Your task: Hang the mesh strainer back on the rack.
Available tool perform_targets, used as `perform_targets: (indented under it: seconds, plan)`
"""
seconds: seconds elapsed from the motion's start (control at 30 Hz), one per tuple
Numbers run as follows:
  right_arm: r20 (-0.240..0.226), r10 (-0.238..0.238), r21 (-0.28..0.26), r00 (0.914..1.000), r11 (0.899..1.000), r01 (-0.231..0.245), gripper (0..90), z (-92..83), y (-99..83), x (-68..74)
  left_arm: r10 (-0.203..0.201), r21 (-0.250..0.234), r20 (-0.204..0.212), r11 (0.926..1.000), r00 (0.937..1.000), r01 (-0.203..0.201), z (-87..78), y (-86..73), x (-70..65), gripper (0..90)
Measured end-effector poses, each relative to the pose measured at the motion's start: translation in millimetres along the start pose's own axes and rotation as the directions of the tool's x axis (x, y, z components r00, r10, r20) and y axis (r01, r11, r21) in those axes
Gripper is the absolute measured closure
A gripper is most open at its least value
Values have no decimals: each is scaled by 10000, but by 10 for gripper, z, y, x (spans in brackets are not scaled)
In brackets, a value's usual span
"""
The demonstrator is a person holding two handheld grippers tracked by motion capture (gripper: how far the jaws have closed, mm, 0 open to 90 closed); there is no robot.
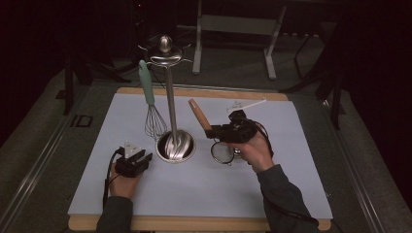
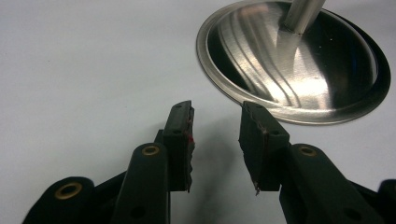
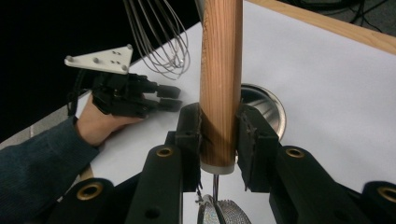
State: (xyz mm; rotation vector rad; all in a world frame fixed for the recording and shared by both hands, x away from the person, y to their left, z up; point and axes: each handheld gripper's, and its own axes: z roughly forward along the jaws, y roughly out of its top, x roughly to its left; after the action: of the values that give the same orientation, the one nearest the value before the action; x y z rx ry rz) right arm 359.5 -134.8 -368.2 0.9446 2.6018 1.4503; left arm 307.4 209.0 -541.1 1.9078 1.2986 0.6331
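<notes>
From above, I am holding a strainer [image 1: 222,152] by its wooden handle with my right gripper [image 1: 217,132], raised over the middle of the desk [image 1: 204,223], beside the stand [image 1: 176,145].

In the left gripper view, my left gripper [image 2: 215,140] is resting with fingers wide apart and nothing between them.

In the right gripper view, my fingers [image 3: 189,140] are clamping the handle upright.

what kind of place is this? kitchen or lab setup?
Probably a lab or recording bench, not a kitchen: a white sheet over a wooden board, metal stand legs in a dark room behind, and a person working handheld grippers. The kitchen things, a whisk and a utensil rack, look like props.
</notes>
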Motion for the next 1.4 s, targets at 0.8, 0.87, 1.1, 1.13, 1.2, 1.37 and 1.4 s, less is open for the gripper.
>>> perform_targets:
  seconds: [0.8, 0.87, 1.1, 1.13, 1.2, 1.37, 1.4]
  plan:
    - [-444, -877, -956, 9952, 9919, 831, 722, -171, 209, 282, 13, 19, -13, 10000, 10000, -13, 2, 1, -1, 646]
    - [-432, -950, -1055, 9945, 9903, 900, 722, -187, 228, 302, 18, 27, -19, 10000, 10000, -18, 2, 1, -1, 646]
    - [-455, -1151, -1361, 9923, 9848, 1080, 722, -246, 263, 376, 49, 42, -36, 10000, 10000, -48, 3, 2, -4, 644]
    - [-457, -1181, -1390, 9920, 9841, 1107, 722, -250, 268, 380, 47, 42, -37, 10000, 10000, -46, 3, 2, -4, 644]
    - [-464, -1213, -1492, 9915, 9823, 1132, 722, -263, 283, 395, 42, 45, -34, 10000, 10000, -42, 2, 2, -4, 644]
    - [-515, -1379, -1688, 9891, 9774, 1274, 722, -283, 326, 420, 63, 62, -69, 10000, 10000, -63, 3, 2, -8, 644]
    - [-541, -1440, -1744, 9881, 9757, 1327, 722, -284, 337, 427, 63, 61, -72, 10000, 10000, -63, 3, 2, -9, 644]
